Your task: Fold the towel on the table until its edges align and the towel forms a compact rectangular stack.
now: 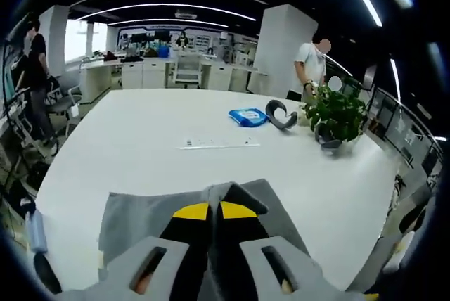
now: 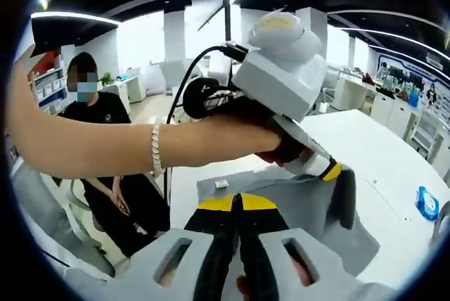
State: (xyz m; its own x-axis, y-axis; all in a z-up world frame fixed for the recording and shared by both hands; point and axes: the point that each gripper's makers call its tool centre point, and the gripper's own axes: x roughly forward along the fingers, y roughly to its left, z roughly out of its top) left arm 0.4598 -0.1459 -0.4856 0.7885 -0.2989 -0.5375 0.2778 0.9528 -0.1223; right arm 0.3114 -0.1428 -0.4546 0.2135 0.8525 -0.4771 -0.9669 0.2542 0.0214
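Left gripper view, across my large white table (image 1: 140,153): the grey towel (image 1: 140,220) lies at the near edge, part of it bunched up and pinched between the yellow-tipped jaws of my left gripper (image 1: 214,211), which are pressed together on a raised fold of the cloth. Beyond the towel the tabletop runs out to a thin white strip (image 1: 219,144) carrying small print too fine for me to read, then a blue packet (image 1: 247,117) whose label I cannot make out, a curved grey object (image 1: 281,114) just beside it, and a potted green plant (image 1: 336,112) near the far right edge. A person in a white shirt (image 1: 311,62) stands behind the plant, and another in dark clothes (image 1: 34,69) stands at far left by the chairs. In the right gripper view, my right gripper (image 2: 238,204) has its jaws closed on the towel's edge (image 2: 281,192), the yellow tips touching. My left hand (image 2: 267,132) reaches in from the left above the cloth, carrying the other gripper, with a beaded bracelet (image 2: 156,148) on the wrist. A seated person in black (image 2: 105,146) sits behind the arm, and the blue packet shows small at the right edge (image 2: 427,202).
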